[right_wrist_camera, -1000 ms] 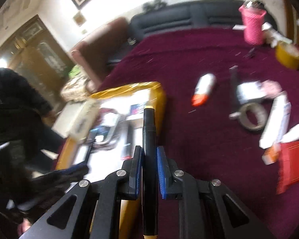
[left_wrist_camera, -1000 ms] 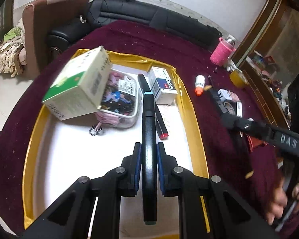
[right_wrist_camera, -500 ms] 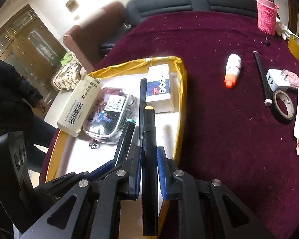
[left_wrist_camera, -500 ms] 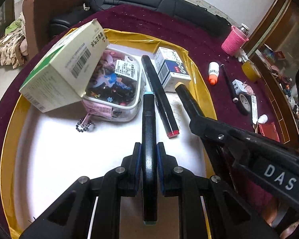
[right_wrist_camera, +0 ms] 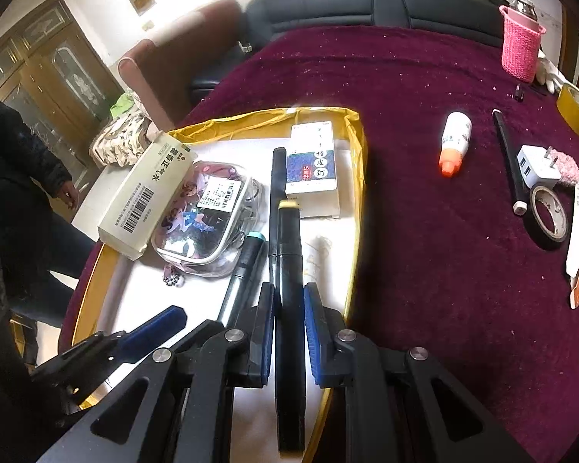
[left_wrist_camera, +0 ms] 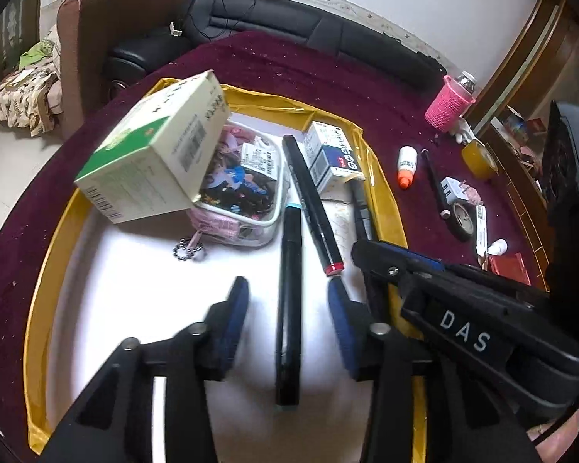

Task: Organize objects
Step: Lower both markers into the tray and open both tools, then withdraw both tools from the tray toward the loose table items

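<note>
Where the earlier frames show both tools clamped on markers, one grip differs now.

Left gripper: jaws have just been opening; they stand moderately wide, pads clear of the teal-capped marker, which lies between them.
Teal-capped marker, place: on the white floor of the yellow-rimmed tray, beside the red-capped marker.
Right gripper: pinched narrow on the yellow-capped marker, as half a second ago, held over the tray's right part.
Change in tray contents: green-and-white box, clear pouch and blue-and-white box keep their places.
Left wrist view only: the right tool's body marked "DAS" crossing the tray's right rim; part of a hand at the lower right corner.
Right wrist view only: a person in dark clothing at the left edge; the left tool's blue pad low on the left.
Outside tray, both views: orange-tipped bottle, tape roll, white plug on the maroon cloth.
</note>
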Demonstrator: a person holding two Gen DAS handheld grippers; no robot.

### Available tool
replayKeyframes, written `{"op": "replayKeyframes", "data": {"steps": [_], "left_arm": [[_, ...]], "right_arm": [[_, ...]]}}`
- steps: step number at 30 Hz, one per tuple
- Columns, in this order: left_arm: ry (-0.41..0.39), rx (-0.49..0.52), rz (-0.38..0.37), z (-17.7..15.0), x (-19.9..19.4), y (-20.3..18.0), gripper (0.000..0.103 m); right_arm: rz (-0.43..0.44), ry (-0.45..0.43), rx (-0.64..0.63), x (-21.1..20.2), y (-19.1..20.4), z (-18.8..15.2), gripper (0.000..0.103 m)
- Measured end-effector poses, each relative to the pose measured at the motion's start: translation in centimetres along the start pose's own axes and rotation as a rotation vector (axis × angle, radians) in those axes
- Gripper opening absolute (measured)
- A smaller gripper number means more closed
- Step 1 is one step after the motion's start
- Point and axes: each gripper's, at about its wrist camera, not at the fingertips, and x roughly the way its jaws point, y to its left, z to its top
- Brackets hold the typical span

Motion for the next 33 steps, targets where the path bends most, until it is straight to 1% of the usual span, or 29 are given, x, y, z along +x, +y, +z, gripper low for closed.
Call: {"op": "replayKeyframes", "data": {"steps": [1, 2, 3, 7, 9, 11, 13, 15, 18, 21, 25, 27, 28, 30, 31, 33], "left_arm": [[-0.005, -0.003, 0.001, -0.1, -0.2, 0.1, 0.055], [-0.010, -0.006, 0.003, -0.1, -0.3, 0.2, 0.062], [-0.017, -0.012, 0.009, -0.2, -0.6, 0.4, 0.067], [-0.048, -0.006, 0.028, -0.4, -1.8, 0.3, 0.075], [-0.066, 0.001, 0.041, -0.5, -2.4, 0.2, 0.079], [-0.085, 0.012, 0.051, -0.6, -3.1, -0.2, 0.081], [-0.102, 0.023, 0.058, -0.5, -3.6, -0.7, 0.082], [-0.113, 0.033, 0.060, -0.4, -4.0, -1.2, 0.082], [-0.122, 0.057, 0.059, -0.4, -4.4, -2.4, 0.082], [-0.122, 0.085, 0.061, -0.3, -4.4, -3.9, 0.082], [-0.113, 0.132, 0.067, 0.0, -3.9, -6.4, 0.082], [-0.108, 0.155, 0.063, 0.5, -3.5, -7.8, 0.083], [-0.105, 0.162, 0.057, 0.7, -3.4, -8.3, 0.083], [-0.100, 0.184, 0.040, 1.6, -3.0, -9.8, 0.088], [-0.100, 0.195, 0.035, 1.9, -2.8, -10.5, 0.089], [-0.098, 0.226, 0.033, 2.8, -2.2, -12.1, 0.092]], "right_arm": [[-0.004, -0.005, -0.006, -0.1, 0.1, -0.1, 0.017], [-0.009, -0.009, -0.010, -0.3, 0.2, -0.1, 0.017], [-0.017, -0.015, -0.016, -0.5, 0.3, -0.1, 0.017], [-0.050, -0.061, -0.065, -2.0, 1.0, -0.3, 0.018], [-0.085, -0.099, -0.096, -3.0, 1.3, -0.5, 0.019], [-0.134, -0.150, -0.131, -4.3, 1.8, -0.8, 0.023], [-0.182, -0.204, -0.158, -5.8, 2.0, -1.0, 0.033], [-0.218, -0.243, -0.170, -7.0, 1.9, -1.2, 0.039], [-0.252, -0.290, -0.177, -8.6, 1.4, -1.6, 0.042], [-0.284, -0.325, -0.179, -9.8, 0.5, -1.8, 0.043], [-0.304, -0.357, -0.166, -10.9, -1.3, -2.1, 0.044], [-0.306, -0.364, -0.153, -11.5, -2.5, -2.2, 0.048], [-0.310, -0.367, -0.139, -11.9, -3.6, -2.3, 0.050], [-0.321, -0.373, -0.108, -12.4, -5.8, -2.2, 0.054], [-0.331, -0.377, -0.078, -12.7, -7.5, -2.1, 0.056], [-0.346, -0.380, -0.020, -13.2, -10.5, -2.1, 0.057]]}}
